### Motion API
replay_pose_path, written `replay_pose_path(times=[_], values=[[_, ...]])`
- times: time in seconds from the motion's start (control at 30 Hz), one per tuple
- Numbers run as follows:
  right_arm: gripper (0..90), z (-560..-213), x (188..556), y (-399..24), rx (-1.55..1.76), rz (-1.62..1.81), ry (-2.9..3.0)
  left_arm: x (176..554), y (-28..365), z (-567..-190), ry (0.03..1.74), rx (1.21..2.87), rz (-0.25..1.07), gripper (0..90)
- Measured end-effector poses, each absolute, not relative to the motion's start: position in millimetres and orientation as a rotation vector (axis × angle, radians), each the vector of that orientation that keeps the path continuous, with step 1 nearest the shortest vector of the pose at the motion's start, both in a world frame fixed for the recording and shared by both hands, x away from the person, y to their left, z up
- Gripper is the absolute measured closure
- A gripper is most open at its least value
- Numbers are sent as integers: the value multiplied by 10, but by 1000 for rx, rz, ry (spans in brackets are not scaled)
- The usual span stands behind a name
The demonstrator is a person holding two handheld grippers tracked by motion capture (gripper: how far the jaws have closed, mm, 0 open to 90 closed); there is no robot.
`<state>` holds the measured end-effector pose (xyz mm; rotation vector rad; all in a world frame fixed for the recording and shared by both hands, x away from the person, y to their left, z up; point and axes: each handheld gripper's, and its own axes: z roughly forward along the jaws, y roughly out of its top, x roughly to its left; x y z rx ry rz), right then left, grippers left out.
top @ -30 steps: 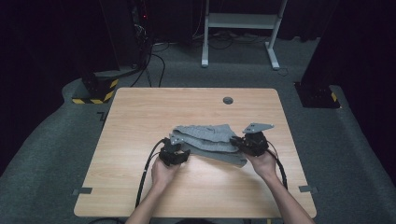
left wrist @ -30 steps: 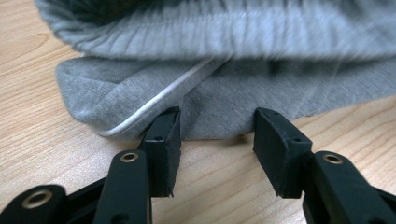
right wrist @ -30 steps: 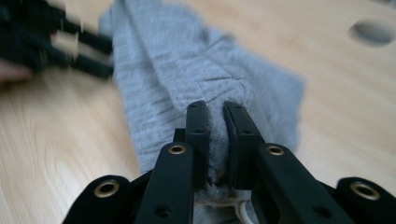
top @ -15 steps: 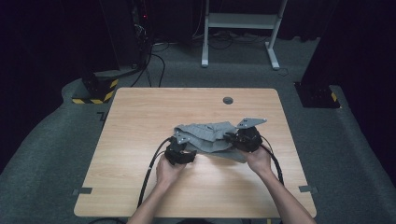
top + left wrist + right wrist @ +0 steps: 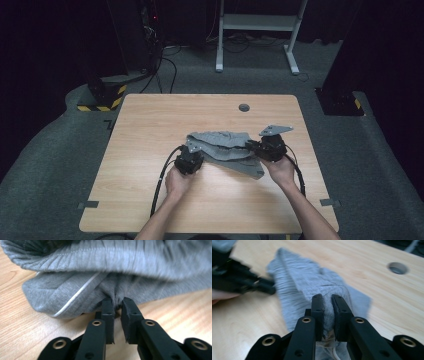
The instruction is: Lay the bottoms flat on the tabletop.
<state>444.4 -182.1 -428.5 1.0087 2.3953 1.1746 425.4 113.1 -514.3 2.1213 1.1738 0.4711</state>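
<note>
Both hand-held grippers [image 5: 189, 161] [image 5: 271, 148] pinching grey garment [image 5: 225, 147]

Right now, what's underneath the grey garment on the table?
The grey garment lies bunched straight on the wooden table, with bare wood around its edges. Its folds cover the middle, so anything beneath them is hidden.

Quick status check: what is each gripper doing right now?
Left gripper: jaws just closed, pinching the grey cloth.
Right gripper: shut on the grey cloth.
</note>
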Motion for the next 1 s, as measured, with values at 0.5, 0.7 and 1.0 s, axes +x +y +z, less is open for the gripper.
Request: replay_pose_path(times=[0.5,0.7,1.0], values=[[809,-4327,4758,-2346,1308,1085,2223,3675,1655,-5037,1053,2189,365,900],[756,-4663,4862,-2189,1323,958,2333,3664,1599,-4966,1026,2131,360,654],[552,-4540,4596,-2278,1253,1059,2284,3879,1280,-4868,1036,2075,364,392]])
